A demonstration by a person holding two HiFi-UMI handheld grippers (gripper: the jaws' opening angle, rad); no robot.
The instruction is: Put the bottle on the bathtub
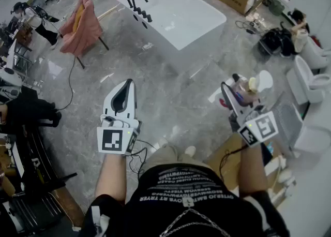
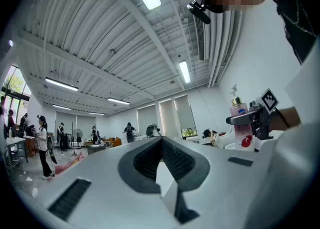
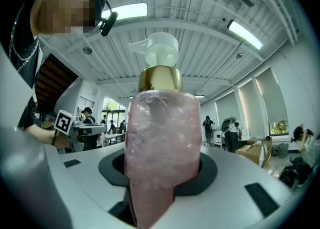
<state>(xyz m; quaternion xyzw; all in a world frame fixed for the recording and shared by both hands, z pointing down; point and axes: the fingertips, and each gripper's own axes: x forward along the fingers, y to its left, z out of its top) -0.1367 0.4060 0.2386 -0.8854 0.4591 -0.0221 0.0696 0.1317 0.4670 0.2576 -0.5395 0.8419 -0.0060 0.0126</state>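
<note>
At three o'clock in the head view, the right gripper [image 1: 231,96] has its fingers clamped on the bottle [image 3: 162,143], the left gripper [image 1: 128,85] fingers together and empty; carrying step judged in hand, next move requiring travel to the bathtub [image 1: 181,13] at twelve o'clock.

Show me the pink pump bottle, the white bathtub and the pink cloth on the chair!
pink pump bottle [image 3: 162,143]: right gripper view, middle of its pink body.
white bathtub [image 1: 189,16]: head view, its bare white top.
pink cloth [image 1: 88,30]: head view, middle of the draped cloth.
</note>
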